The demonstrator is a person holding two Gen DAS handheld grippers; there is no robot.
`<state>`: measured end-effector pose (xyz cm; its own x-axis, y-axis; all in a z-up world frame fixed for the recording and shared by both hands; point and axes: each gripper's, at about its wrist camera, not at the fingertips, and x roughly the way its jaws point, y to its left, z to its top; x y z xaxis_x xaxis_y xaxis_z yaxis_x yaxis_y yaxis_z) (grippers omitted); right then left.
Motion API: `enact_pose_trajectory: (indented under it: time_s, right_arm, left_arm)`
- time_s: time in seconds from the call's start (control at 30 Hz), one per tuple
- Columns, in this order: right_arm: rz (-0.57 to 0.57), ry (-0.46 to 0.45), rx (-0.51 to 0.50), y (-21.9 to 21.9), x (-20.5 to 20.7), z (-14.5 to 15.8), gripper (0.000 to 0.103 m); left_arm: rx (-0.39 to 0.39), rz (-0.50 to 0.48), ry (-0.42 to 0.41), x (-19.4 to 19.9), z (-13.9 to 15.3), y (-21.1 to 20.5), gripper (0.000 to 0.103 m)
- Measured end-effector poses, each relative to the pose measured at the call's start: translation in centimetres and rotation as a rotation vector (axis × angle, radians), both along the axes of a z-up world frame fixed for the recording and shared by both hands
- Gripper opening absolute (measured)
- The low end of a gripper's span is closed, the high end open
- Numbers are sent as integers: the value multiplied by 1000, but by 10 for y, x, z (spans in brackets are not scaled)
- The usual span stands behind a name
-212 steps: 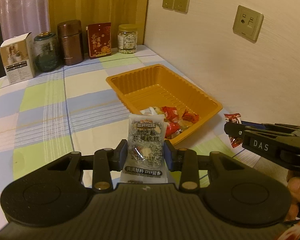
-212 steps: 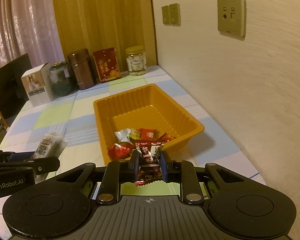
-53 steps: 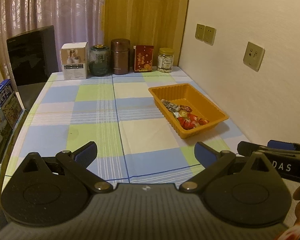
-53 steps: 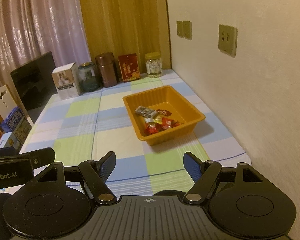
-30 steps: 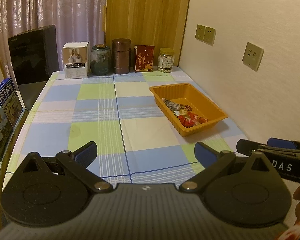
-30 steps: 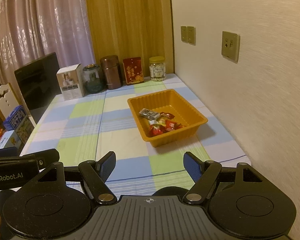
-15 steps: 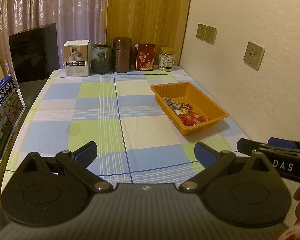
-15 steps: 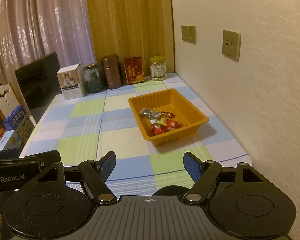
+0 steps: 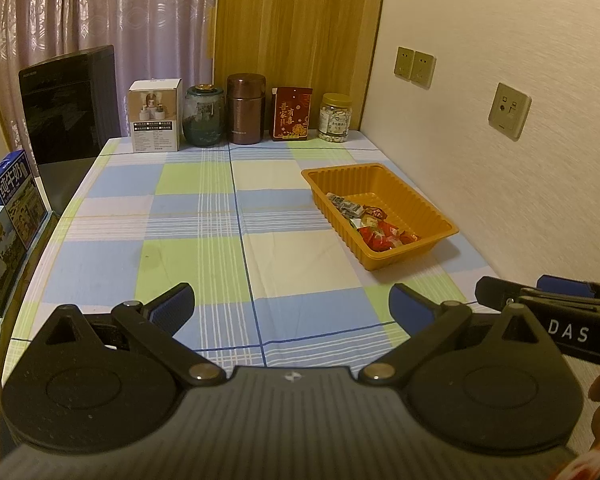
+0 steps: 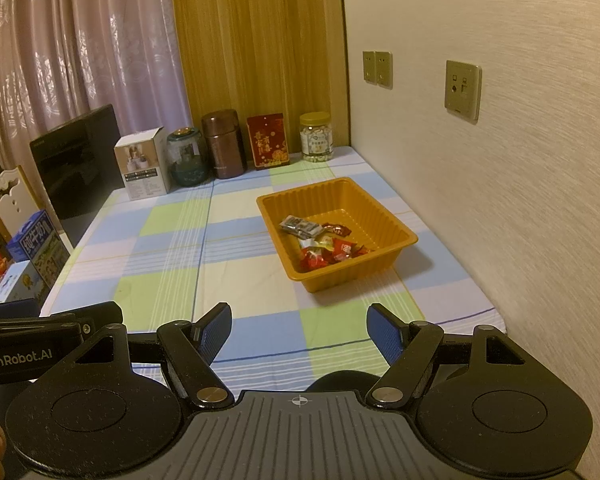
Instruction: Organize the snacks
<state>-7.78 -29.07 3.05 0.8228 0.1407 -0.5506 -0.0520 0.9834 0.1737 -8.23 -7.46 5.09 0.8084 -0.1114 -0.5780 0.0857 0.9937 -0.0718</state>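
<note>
We hold the left gripper [image 9: 291, 307] with its blue ribbed pads spread wide and nothing between them; the right gripper [image 10: 299, 331] is spread the same way, also bare. Ahead and to the right of the left gripper, well apart from it, sits the orange tray [image 9: 440, 216], a thin moulded plastic rectangle with ribbed walls and a rolled rim. From the right gripper it lies straight ahead, slightly right. The snacks [image 10: 326, 246] lie inside it, crinkly foil wrappers, mostly red with one grey-silver packet, heaped toward the near corner; the far half of the tray floor is bare.

The table [image 9: 204, 248] wears a soft checked cloth in blue, green and cream, flat and smooth between our grippers and the tray. Its right edge runs close along the textured wall [image 10: 520, 200], leaving a narrow strip beside the tray. At the far edge stand a white box [image 9: 155, 115], a glass jar [image 9: 204, 116], a brown metal canister [image 9: 246, 109], a red box [image 9: 291, 114] and a plastic jar [image 9: 335, 118] in a row.
</note>
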Motion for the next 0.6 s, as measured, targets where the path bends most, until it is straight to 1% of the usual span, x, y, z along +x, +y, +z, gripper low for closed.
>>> enact_pose_trajectory:
  time_s: [0.6]
  right_arm:
    - [-2,-2,1,1,0,1,74]
  left_arm:
    - [0,2,0,0,-1,0,103]
